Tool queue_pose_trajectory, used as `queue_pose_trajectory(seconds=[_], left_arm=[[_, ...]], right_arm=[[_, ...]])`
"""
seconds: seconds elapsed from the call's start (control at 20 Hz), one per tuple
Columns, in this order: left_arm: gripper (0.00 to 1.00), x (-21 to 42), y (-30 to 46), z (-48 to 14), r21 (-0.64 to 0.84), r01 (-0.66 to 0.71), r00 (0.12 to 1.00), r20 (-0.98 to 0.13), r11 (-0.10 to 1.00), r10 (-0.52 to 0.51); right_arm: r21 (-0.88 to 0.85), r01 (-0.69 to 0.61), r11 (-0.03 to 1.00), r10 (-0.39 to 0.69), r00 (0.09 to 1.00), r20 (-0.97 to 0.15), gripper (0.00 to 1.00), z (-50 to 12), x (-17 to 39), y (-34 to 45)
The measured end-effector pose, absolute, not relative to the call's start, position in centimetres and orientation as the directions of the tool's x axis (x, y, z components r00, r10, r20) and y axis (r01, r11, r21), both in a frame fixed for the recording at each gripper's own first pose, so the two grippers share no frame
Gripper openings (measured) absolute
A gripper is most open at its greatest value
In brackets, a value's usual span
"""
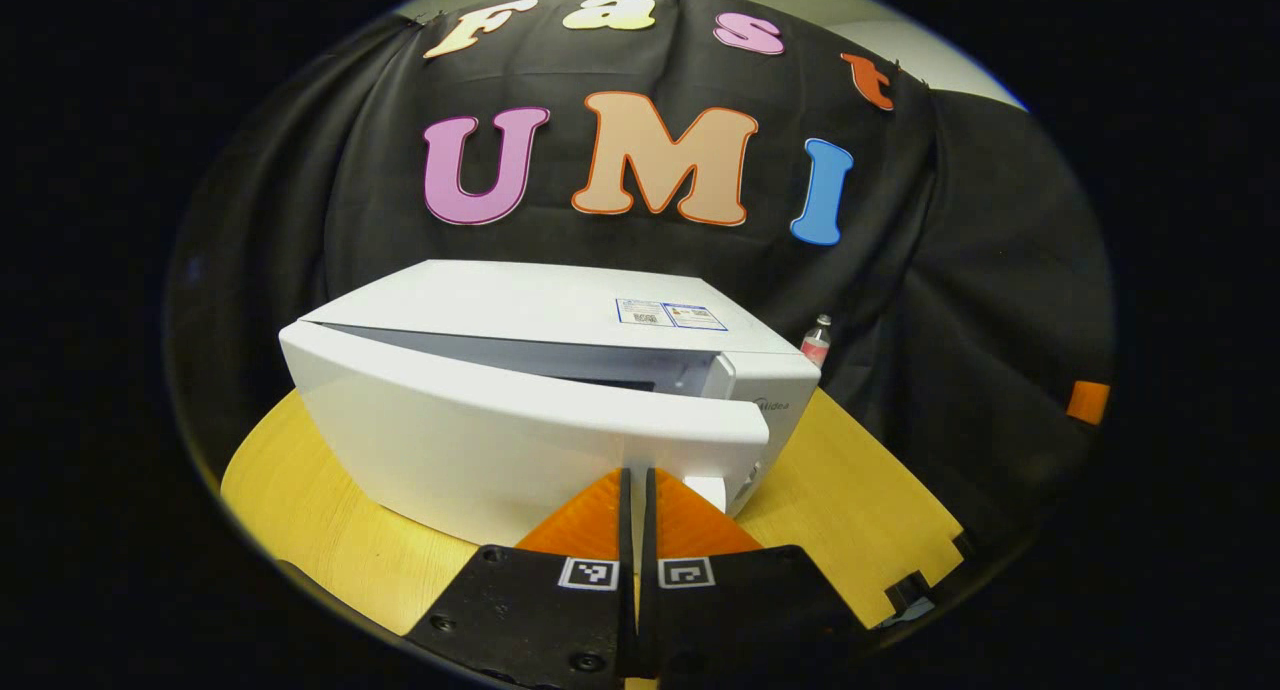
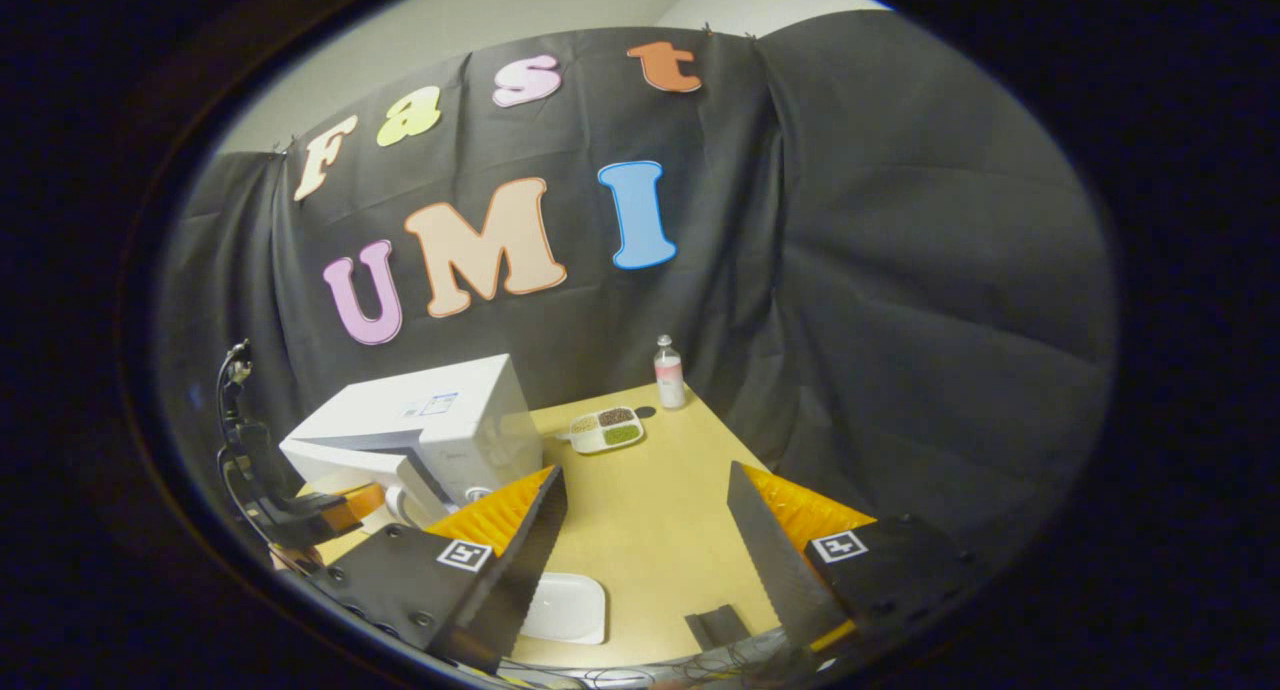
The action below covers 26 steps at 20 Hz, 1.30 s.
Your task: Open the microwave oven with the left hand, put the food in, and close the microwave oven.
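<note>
Microwave (image 1: 520, 410) sits on the wooden table (image 1: 850, 490), its door (image 1: 480, 440) ajar. Your left gripper (image 1: 637, 500) is clenched at the door's free edge, whether gripping it is unclear. Your right gripper (image 2: 645, 520) hangs released over the table. Food tray (image 2: 605, 428) lies at two o'clock from the microwave, beside a bottle (image 2: 668, 372).

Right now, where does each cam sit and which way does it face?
Left gripper view: rides the left tool, low at the microwave, facing its partly open door; its own fingers show together at the door's edge.
Right gripper view: rides the right tool, higher and farther back, facing across the table toward the food tray and bottle; its own fingers show spread apart.
Shared: microwave, bottle, table.
</note>
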<state>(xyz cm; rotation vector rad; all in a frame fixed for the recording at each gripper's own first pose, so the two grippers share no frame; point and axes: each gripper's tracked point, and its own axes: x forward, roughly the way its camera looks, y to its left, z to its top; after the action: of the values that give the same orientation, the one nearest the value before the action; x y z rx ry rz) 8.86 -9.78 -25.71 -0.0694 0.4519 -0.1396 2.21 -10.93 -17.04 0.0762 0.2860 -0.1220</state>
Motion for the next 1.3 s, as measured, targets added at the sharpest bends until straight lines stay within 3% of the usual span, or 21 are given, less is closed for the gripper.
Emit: queue_pose_trajectory(seconds=[1.3], left_arm=[[0.00, 13.1, -10.0, -25.3, -0.156, 0.029, 0.918, -0.386, 0.987, -0.087]], right_arm=[[0.042, 0.046, 0.998, -0.029, 0.938, -0.346, 0.91, -19.6, 5.9, -8.9]])
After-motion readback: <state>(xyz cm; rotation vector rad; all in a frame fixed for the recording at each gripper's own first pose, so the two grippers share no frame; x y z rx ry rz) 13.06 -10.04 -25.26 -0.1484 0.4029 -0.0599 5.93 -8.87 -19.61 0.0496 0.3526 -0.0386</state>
